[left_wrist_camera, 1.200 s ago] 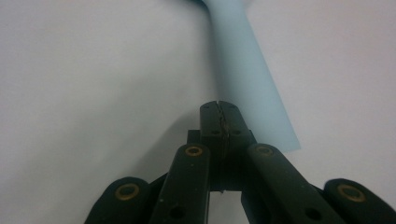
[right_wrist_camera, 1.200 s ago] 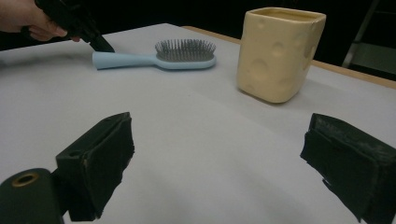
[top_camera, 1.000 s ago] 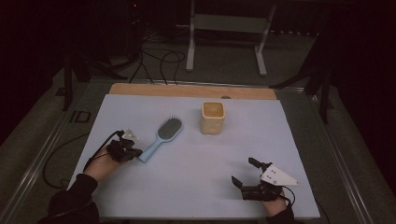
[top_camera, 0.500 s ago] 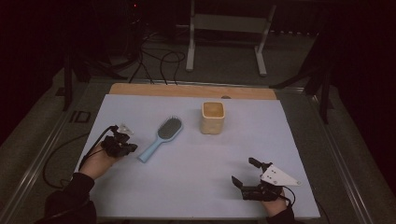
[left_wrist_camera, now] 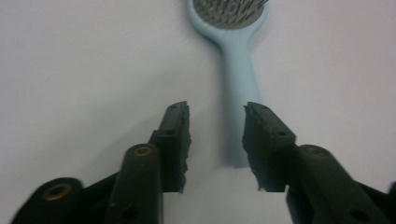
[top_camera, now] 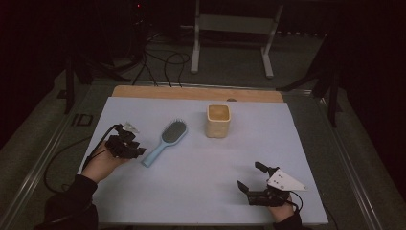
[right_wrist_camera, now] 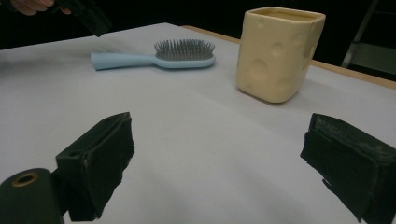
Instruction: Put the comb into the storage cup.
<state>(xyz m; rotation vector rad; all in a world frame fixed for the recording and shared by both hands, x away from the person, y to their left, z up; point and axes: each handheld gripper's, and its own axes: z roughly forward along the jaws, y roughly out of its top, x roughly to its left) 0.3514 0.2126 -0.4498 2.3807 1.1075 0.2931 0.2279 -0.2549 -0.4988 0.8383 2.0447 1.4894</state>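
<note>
A light blue hairbrush lies flat on the white table cover, bristles up, handle toward the near left. My left gripper hovers just over the handle's end. Its jaws have just been opening; in the left gripper view the brush handle lies below the gap between them and the pads do not touch it. My right gripper rests near the front right edge, open and holding nothing. In the right gripper view the hairbrush lies far off to the left.
A cream cup with a cheese-hole pattern stands upright right of the brush head, and appears again beyond the right jaws. The white cover spans the table, with a wooden strip along the back edge. Cables and a metal stand lie on the floor behind.
My left gripper has let go of the brush handle and risen a little; its jaws have come apart. The brush lies where it was. The right gripper has not moved.
</note>
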